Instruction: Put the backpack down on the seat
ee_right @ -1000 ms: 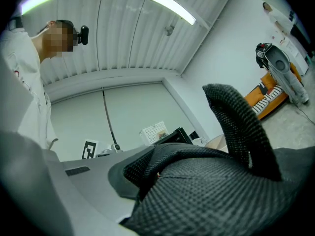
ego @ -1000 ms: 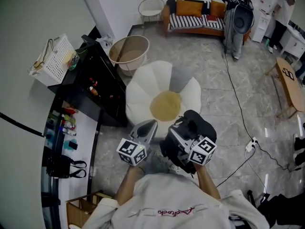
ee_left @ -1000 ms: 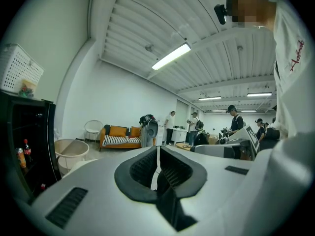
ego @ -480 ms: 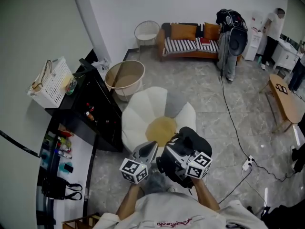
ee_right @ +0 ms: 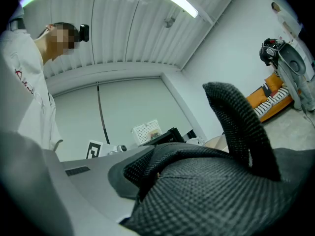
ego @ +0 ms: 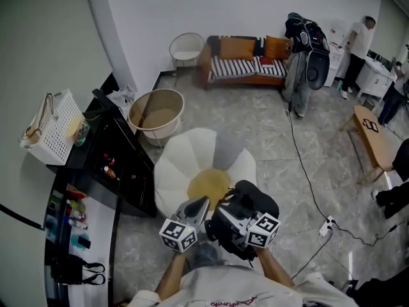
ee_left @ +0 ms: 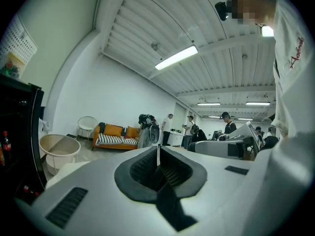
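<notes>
Backpack [ego: 252,197] | still in right tool [ee_right: 151,173] (mesh strap [ee_right: 236,122]) | seat [ego: 192,158] lower in view

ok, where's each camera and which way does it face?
Head view: on the person's head, steeply down at the flower seat, forearms, left gripper, right gripper holding the backpack.
Left gripper view: on that gripper, level over shut empty jaws toward the orange sofa; shirt at right.
Right gripper view: on that gripper, over jaws clamping backpack mesh toward the white basket; shirt at left.
Shared: sofa in all three.

White shirt [ego: 217,291] (red lettering, seemingly).
</notes>
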{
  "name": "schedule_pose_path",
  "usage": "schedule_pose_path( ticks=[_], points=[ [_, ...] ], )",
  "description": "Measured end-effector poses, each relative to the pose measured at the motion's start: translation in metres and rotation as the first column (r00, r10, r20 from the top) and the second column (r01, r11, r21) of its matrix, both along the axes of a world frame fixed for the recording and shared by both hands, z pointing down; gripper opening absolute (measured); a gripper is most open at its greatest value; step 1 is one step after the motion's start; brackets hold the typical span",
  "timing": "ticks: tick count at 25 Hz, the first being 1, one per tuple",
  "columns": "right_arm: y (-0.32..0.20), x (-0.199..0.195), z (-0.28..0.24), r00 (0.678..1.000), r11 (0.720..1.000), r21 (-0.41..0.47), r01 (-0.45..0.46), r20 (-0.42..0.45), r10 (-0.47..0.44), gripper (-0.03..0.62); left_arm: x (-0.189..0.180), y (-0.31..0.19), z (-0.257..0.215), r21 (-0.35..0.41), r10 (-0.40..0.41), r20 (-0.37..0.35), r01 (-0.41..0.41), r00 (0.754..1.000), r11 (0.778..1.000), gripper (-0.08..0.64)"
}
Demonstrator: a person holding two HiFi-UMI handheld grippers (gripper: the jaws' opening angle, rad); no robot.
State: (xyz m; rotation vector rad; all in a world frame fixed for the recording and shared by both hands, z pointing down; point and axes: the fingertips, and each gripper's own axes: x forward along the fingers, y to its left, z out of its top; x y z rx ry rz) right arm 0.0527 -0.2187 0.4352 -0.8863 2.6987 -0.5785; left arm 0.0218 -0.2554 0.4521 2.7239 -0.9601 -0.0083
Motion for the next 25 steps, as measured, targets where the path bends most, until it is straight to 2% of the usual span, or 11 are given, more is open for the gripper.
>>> schedule_pose_path(
  ticks=[9, 19, 25],
  points=[
    [-0.078, -0.020, -0.004, 1.000, 1.000, -0.009, -0.012, 0.006, 0.012, 0.032, -0.009, -0.072, -0.004, -0.006, 0.043, -0.028, -0.043, 0.999, 0.999, 0.043],
    [-0.166, -0.048, -0.028, 0.999, 0.997, 0.061, -0.042, 0.025, 0.041, 0.032, -0.051, -0.156, -0.020, 0.037, 0.044, -0.035, -0.043, 0.998, 0.998, 0.043],
    [-0.202, -0.070, -0.025, 0.999, 0.997, 0.057, -0.044, 0.030, 0.042, 0.032, -0.075, -0.187, -0.011, 0.033, 0.043, -0.029, -0.042, 0.999, 0.999, 0.043]
  ],
)
